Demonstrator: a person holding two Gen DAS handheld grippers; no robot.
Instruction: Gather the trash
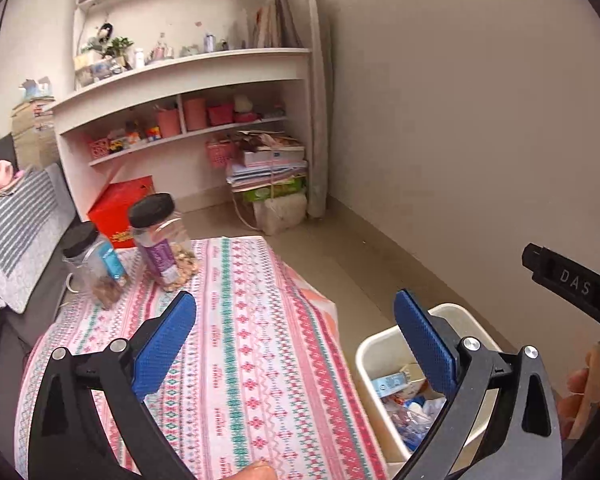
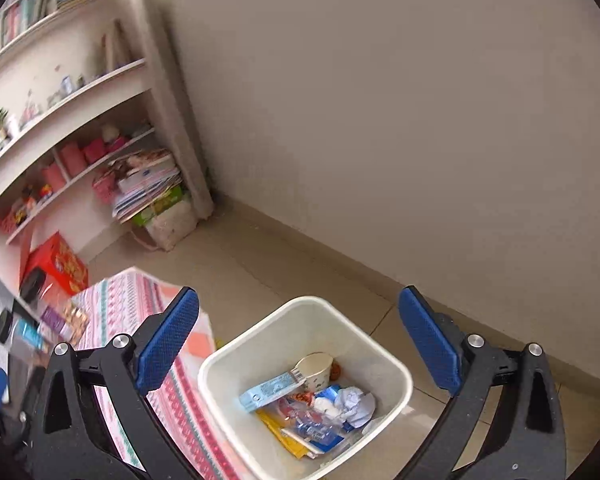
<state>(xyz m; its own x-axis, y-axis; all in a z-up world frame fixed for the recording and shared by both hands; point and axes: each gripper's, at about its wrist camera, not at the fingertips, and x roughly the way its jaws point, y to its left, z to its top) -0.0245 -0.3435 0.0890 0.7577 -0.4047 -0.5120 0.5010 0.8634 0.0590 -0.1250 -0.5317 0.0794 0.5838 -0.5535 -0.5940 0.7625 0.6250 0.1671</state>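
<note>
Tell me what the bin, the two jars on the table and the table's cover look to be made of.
Bin: likely plastic, smooth cream walls with a rounded, moulded rim.
Jars: clear plastic or glass, I cannot tell which; contents show through, with matte black lids, probably plastic.
Cover: printed woven fabric, draping softly over the table's edge.

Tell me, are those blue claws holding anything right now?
Nothing. The left gripper and the right gripper are both wide open and empty, above the trash bin.

The right gripper hangs wide open over the white bin, nothing between its blue pads; a paper cup and wrappers lie inside.
</note>
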